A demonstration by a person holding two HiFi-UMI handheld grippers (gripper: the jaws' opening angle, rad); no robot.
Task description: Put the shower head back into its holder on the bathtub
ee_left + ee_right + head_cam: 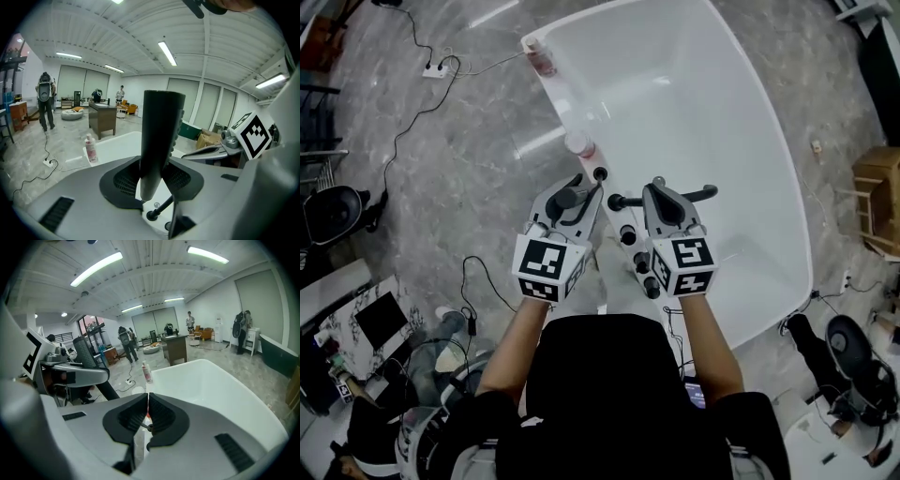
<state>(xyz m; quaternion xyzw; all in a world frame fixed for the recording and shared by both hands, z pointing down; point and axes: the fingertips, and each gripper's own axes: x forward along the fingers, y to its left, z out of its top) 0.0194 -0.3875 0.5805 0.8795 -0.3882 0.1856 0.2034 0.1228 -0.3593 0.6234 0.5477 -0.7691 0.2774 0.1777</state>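
Note:
My left gripper (152,183) is shut on the black shower head (159,136), whose handle stands upright between the pads. In the head view that gripper (581,192) hangs over the near rim of the white bathtub (694,103), just short of a black ring holder (600,173) on the rim. A black rod with a round end (153,214) shows below the jaws. My right gripper (661,187) hovers beside it over the black tap spout (703,194). Its jaws meet at the tips (148,401) with nothing between them.
Black tap knobs (628,234) sit in a row on the rim under my hands. A pink bottle (544,58) stands at the tub's far corner, a round white-and-pink thing (579,143) nearer. Cables and a power strip (441,67) lie on the floor at left; a wooden stool (877,187) stands at right.

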